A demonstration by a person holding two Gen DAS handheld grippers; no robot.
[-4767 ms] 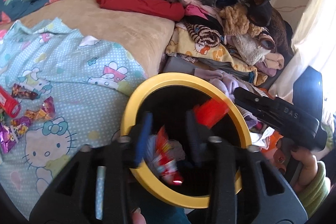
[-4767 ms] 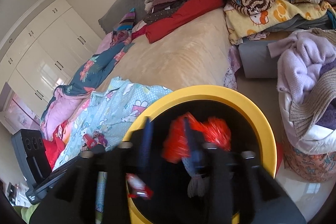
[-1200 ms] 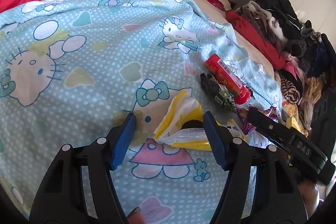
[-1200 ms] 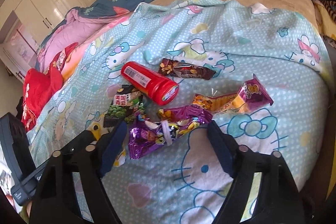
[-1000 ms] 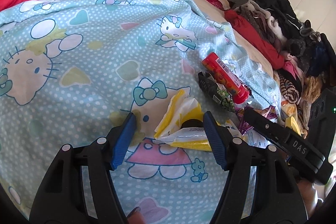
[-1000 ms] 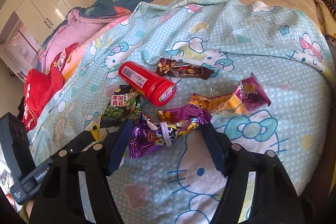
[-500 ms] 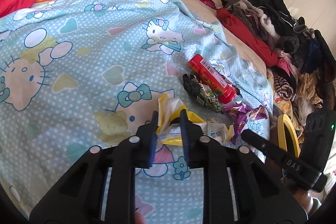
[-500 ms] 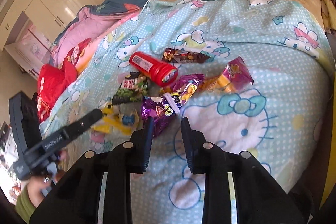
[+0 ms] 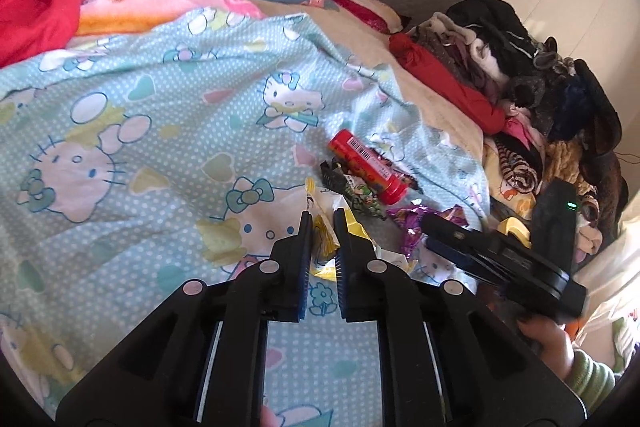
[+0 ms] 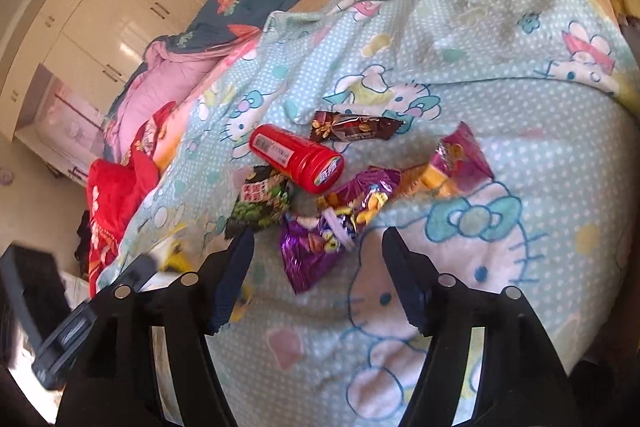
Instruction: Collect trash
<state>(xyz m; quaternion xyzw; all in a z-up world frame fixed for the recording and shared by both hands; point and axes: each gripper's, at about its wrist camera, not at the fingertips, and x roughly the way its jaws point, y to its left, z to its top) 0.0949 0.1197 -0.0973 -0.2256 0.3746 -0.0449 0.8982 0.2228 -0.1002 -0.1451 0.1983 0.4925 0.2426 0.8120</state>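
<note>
My left gripper [image 9: 322, 217] pinches the yellow wrapper [image 9: 326, 227], flimsy and crinkly, near the red tube [image 9: 366, 167]; my right gripper [image 10: 316, 243] is opening, empty.

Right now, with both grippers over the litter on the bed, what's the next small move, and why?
Probably bring the right gripper down onto the purple wrapper and close. Its jaws are opening, nothing pinched, and that wrapper lies right ahead between the fingers on the blue sheet. The left gripper is already shut on the yellow wrapper, so it has its load.
</note>
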